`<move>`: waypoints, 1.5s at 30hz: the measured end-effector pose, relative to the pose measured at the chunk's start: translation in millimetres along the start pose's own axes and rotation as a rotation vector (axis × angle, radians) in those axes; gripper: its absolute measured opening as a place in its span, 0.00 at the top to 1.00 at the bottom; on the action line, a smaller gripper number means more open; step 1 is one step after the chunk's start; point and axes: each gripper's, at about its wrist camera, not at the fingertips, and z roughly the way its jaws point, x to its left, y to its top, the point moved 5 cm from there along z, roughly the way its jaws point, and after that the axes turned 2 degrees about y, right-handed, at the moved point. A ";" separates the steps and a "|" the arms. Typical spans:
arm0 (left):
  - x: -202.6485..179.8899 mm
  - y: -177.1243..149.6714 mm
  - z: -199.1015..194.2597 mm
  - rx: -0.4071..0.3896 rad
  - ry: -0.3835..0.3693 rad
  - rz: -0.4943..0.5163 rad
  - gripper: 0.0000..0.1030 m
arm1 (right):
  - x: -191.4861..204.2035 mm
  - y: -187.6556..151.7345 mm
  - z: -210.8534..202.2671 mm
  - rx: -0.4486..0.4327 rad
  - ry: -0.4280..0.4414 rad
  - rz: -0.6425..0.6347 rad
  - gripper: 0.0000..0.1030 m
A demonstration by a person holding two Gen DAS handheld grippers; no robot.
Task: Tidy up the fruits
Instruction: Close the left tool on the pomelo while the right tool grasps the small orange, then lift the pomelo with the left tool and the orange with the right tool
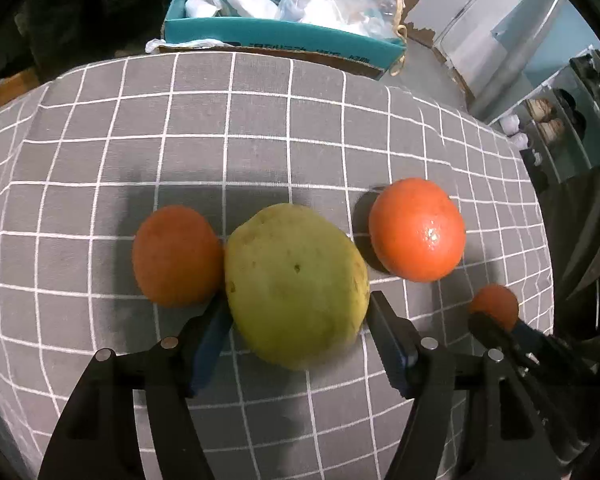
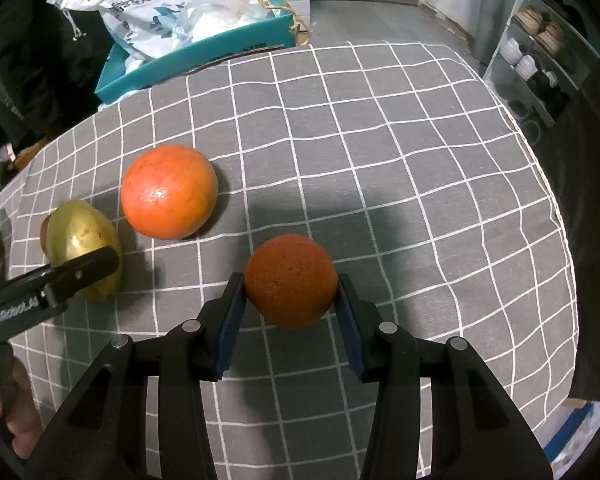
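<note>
On a grey checked tabletop [image 1: 260, 128] beside a shoe rack [image 2: 540, 52], left gripper [image 1: 300, 312] fingers pinch a green pear [image 1: 296, 284] lying slantwise; right gripper [image 2: 291, 292] fingers pinch a small orange [image 2: 291, 286].

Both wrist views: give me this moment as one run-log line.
left hand-held gripper: shut on green fruit | right hand-held gripper: shut on small orange | two oranges loose on checked cloth

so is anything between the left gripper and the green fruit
Nothing visible. The left gripper already has its pads against both sides of the green fruit. A dull orange touches the fruit's left side, just beyond the left finger.
</note>
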 end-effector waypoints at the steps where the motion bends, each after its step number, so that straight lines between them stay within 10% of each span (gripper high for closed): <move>1: 0.7 1.8 0.9 0.001 -0.012 -0.009 0.33 | 0.0 -0.3 0.1 0.001 0.000 -0.001 0.58; 45: 17.3 -11.1 -99.0 -0.246 0.155 0.192 0.37 | 52.1 23.2 -80.4 -0.200 -0.014 -0.112 0.58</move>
